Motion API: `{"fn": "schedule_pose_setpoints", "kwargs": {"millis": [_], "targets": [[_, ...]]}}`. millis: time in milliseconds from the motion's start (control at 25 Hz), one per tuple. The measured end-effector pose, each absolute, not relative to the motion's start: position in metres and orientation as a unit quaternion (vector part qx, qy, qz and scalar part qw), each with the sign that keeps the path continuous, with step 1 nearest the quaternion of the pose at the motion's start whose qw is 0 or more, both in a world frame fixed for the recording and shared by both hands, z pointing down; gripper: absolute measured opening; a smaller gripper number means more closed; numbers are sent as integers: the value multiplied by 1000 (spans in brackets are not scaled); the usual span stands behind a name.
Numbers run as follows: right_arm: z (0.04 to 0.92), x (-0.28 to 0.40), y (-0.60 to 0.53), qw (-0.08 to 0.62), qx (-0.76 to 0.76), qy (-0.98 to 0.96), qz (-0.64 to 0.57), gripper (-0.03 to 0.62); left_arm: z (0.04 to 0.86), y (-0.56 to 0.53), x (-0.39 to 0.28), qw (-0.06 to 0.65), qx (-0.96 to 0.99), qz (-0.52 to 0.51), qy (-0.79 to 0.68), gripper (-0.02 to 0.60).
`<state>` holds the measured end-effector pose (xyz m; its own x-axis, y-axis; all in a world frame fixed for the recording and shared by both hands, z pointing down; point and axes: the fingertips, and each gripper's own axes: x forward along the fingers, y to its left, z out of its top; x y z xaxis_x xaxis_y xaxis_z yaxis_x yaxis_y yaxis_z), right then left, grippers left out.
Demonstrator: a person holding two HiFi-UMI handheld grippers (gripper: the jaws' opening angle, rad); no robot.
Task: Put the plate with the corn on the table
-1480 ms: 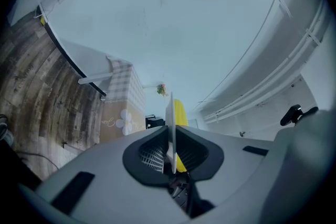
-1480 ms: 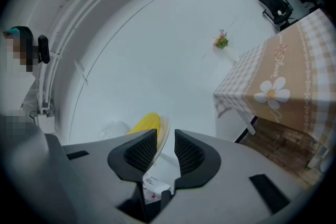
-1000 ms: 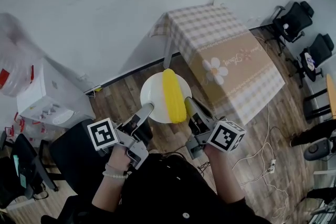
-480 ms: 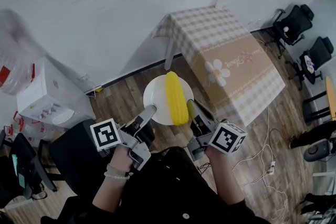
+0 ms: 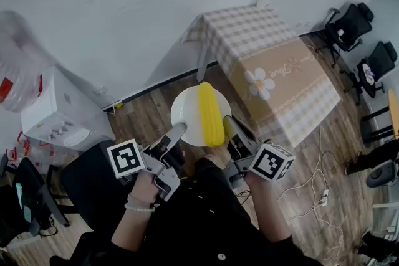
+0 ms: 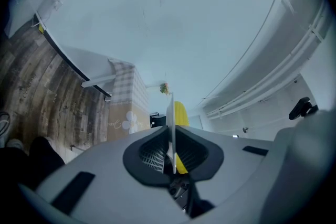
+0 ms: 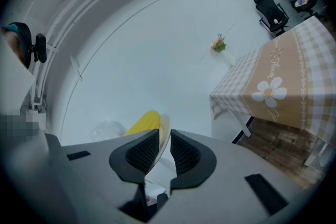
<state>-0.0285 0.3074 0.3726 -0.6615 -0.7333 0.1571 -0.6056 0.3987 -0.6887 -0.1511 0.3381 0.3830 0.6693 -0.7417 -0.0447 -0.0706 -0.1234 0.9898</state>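
You are holding the white plate (image 5: 186,114), with the corn (image 5: 210,114) lying across it, between your left tool (image 5: 177,131) and right tool (image 5: 228,126), both clamping its rim. Over the last second it is barely edging toward the checked counter (image 5: 249,34) and is still hanging over the floor (image 5: 156,112), so the carry is continuing.

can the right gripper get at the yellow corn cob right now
Probably not: the right gripper is shut on the rim of the round white plate, the left gripper on the other side. The yellow corn cob lies beside its jaws, but letting go might tip the plate.
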Motion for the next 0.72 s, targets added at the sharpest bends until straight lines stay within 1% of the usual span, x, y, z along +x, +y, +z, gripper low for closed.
{"fn": "schedule_pose_setpoints", "kwargs": {"millis": [720], "targets": [[380, -27, 255, 83, -384, 835, -385, 95, 388, 292, -148, 591, 688, -289, -307, 34]]}}
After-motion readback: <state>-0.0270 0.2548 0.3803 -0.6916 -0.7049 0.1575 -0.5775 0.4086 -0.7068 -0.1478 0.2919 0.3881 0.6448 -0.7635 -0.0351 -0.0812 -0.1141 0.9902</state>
